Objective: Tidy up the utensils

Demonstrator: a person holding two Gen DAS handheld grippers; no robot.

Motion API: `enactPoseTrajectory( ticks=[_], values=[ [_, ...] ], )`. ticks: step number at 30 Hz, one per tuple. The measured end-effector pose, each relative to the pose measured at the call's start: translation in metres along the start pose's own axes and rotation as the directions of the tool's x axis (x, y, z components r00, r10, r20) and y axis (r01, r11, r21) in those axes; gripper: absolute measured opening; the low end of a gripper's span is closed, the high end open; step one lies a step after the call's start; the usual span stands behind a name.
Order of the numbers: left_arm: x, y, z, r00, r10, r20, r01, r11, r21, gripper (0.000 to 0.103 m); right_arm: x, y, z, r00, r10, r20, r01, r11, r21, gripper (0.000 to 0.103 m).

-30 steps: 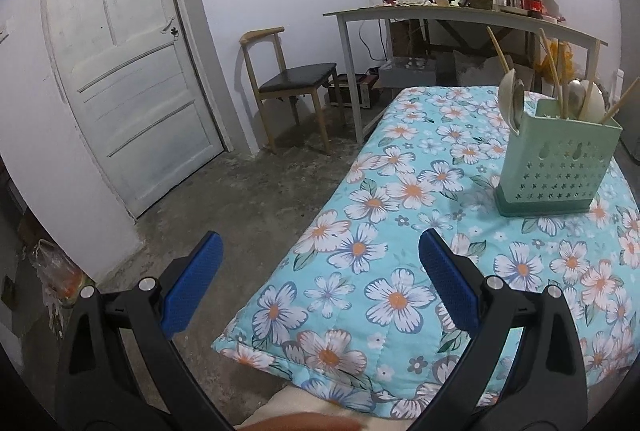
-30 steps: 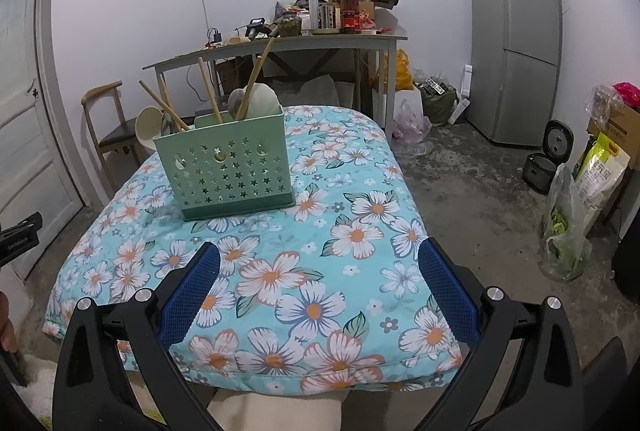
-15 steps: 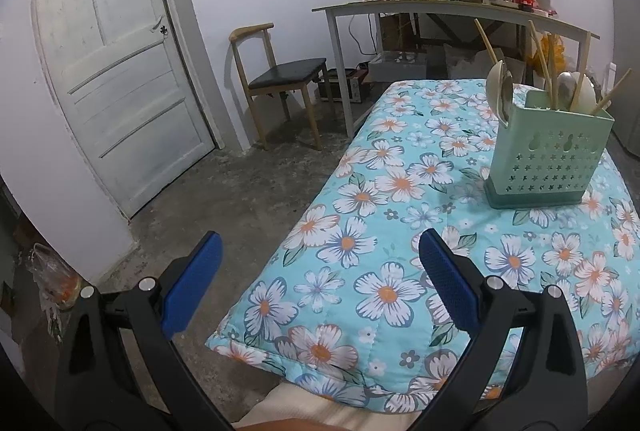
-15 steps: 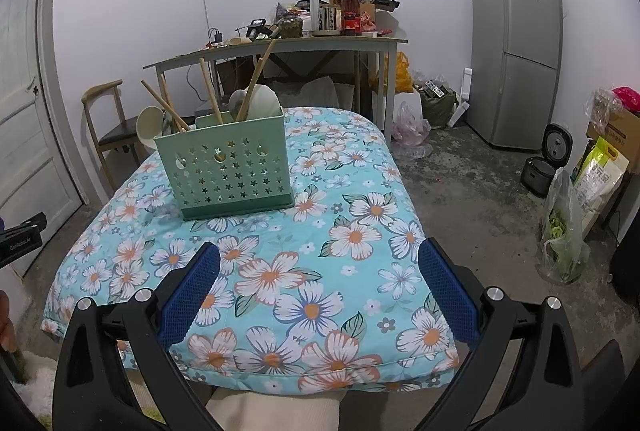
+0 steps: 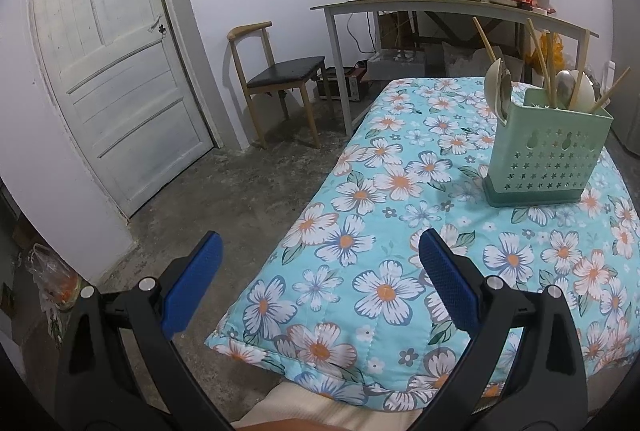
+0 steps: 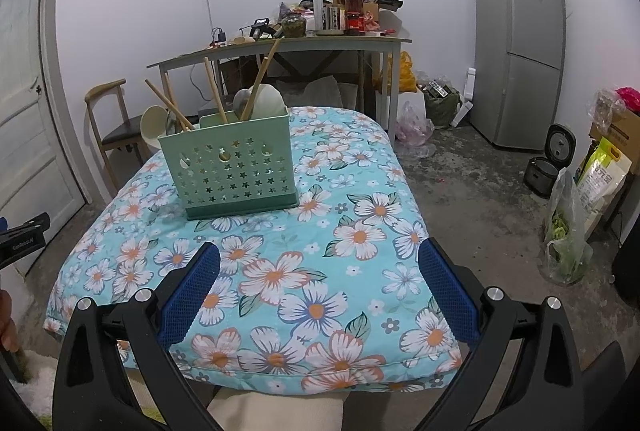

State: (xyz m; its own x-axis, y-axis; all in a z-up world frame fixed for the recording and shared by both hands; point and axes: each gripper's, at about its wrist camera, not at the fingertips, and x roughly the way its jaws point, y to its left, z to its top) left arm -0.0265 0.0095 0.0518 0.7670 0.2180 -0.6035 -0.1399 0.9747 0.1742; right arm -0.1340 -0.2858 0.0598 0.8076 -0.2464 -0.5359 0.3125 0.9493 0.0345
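Observation:
A mint-green perforated utensil caddy [image 5: 548, 155] [image 6: 232, 171] stands upright on the floral-quilted table [image 5: 400, 215] [image 6: 320, 231]. Wooden chopsticks [image 6: 262, 79] [image 5: 540, 63], pale spoons [image 5: 496, 87] [image 6: 154, 123] and a metal spoon [image 6: 242, 103] stick up out of it. My left gripper [image 5: 320, 263] hangs open over the table's near left corner, well short of the caddy. Nearer the front edge, my right gripper [image 6: 320, 271] is open too, with nothing between its blue pads. Part of the left gripper's black frame [image 6: 24, 239] shows at the right wrist view's left edge.
A white door [image 5: 112, 71] and a wooden chair [image 5: 280, 75] [image 6: 116, 127] stand to the left. A cluttered grey desk [image 6: 280, 47] [image 5: 440, 7] is behind the table. On the right are a fridge [image 6: 520, 51], a rice cooker [image 6: 548, 163] and bags [image 6: 568, 231].
Both views have drifted back slightly, so the caddy sits a little farther off. Both grippers stay open and hold nothing.

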Motion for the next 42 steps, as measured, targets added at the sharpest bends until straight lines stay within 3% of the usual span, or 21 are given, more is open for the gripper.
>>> enactPoseTrajectory(
  ticks=[42],
  values=[
    [0.0037, 0.0033, 0.0016, 1.000, 0.002, -0.015, -0.002, 1.000, -0.009, 0.095, -0.0006, 0.0035, 0.0029, 1.000, 0.004, 0.002, -0.004, 1.000, -0.018, 0.097]
  ],
)
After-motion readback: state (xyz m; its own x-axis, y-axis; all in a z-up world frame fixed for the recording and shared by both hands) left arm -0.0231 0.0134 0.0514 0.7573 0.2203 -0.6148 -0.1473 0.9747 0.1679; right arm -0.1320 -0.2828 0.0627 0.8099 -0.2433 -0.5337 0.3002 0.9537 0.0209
